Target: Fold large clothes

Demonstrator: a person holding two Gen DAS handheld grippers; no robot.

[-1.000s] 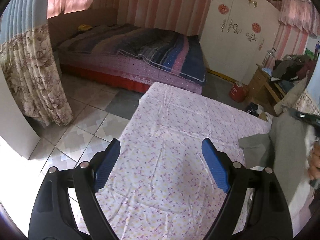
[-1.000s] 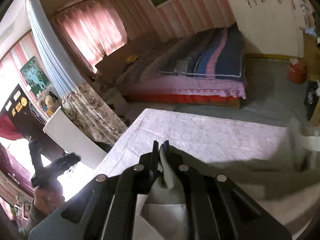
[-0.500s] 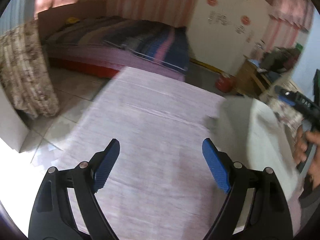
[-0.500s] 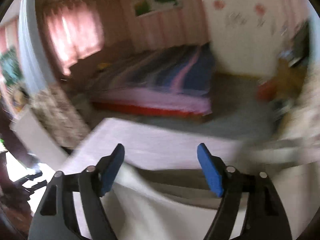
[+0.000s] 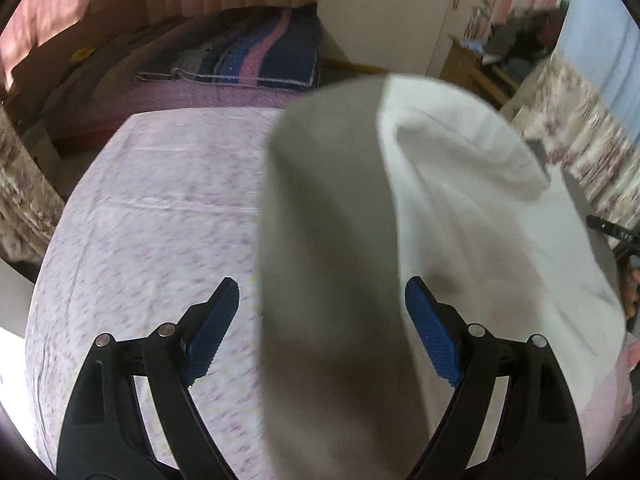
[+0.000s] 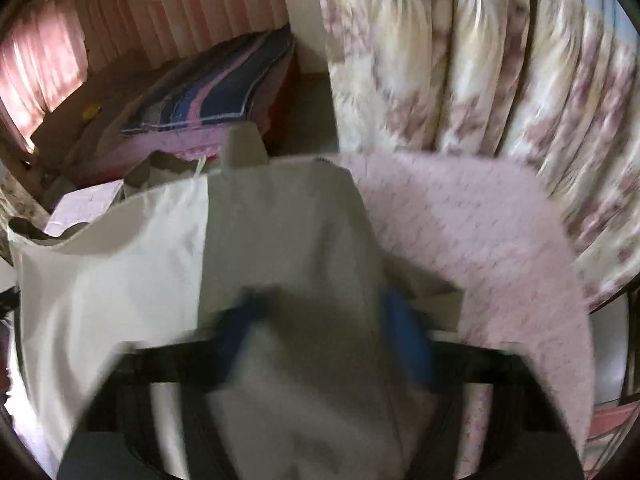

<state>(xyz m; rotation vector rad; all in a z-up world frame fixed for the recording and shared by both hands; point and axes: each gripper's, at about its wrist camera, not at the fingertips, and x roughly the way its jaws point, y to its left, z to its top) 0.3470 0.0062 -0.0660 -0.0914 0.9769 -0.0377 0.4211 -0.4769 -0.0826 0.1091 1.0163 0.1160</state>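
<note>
A large grey and white garment (image 5: 340, 200) lies spread over the table's pink floral sheet (image 5: 160, 200). My left gripper (image 5: 322, 284) hangs above it, open, and the grey part of the cloth shows between its blue pads (image 5: 216, 328) without touching them. In the right wrist view the same garment (image 6: 280, 240) fills the middle, over the sheet (image 6: 460, 240). My right gripper (image 6: 320, 312) is blurred. Its jaws are closing, its pads (image 6: 404, 340) still stand apart, and grey cloth lies between them.
A bed with a striped blue and pink blanket (image 5: 248, 60) stands beyond the table. A floral curtain (image 6: 500, 80) hangs close at the right. A wooden cabinet piled with clothes (image 5: 500, 56) is at the back right. The other gripper's black tip (image 5: 612, 232) shows at the right edge.
My right gripper let go of the cloth it pinched, opened wide and swung right toward the curtain. The left gripper moved over the garment, which now lies between its jaws.
</note>
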